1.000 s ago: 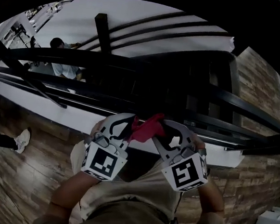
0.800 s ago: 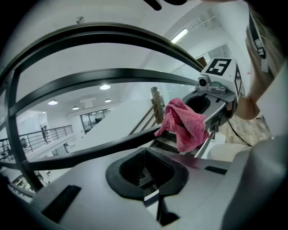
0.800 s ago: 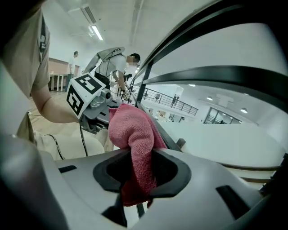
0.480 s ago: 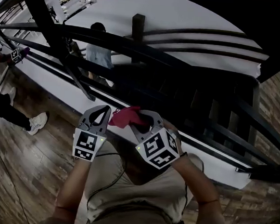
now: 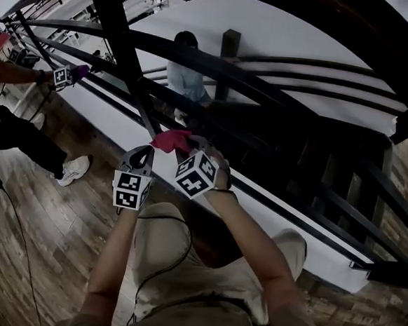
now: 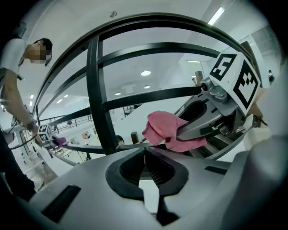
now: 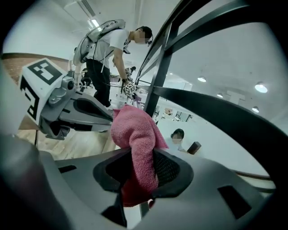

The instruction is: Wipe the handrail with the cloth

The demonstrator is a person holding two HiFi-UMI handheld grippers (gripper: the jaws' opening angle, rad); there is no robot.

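**Cloth clamped in the right gripper at the railing**

Head view: the right gripper (image 5: 186,146) and the left gripper (image 5: 146,153) sit side by side at centre frame, tips pointing toward the black handrail (image 5: 219,63), which sweeps from the upper left to the right edge. The pink cloth (image 5: 169,139) shows just above both grippers, close to the foot of the upright post (image 5: 121,41); whether it touches the rail cannot be told.

Right gripper view: the right gripper (image 7: 140,156) has its jaws clamped on the cloth (image 7: 134,131), which bunches above the tips and hangs down between them. The left gripper (image 7: 67,108) appears at middle left.

Left gripper view: the left gripper (image 6: 144,152) has its jaws together with nothing between them. The cloth (image 6: 165,130) lies just beyond, at right of centre, held by the right gripper (image 6: 211,119).

A second person (image 5: 10,126) stands on the wooden floor (image 5: 37,223) at the left edge of the head view.
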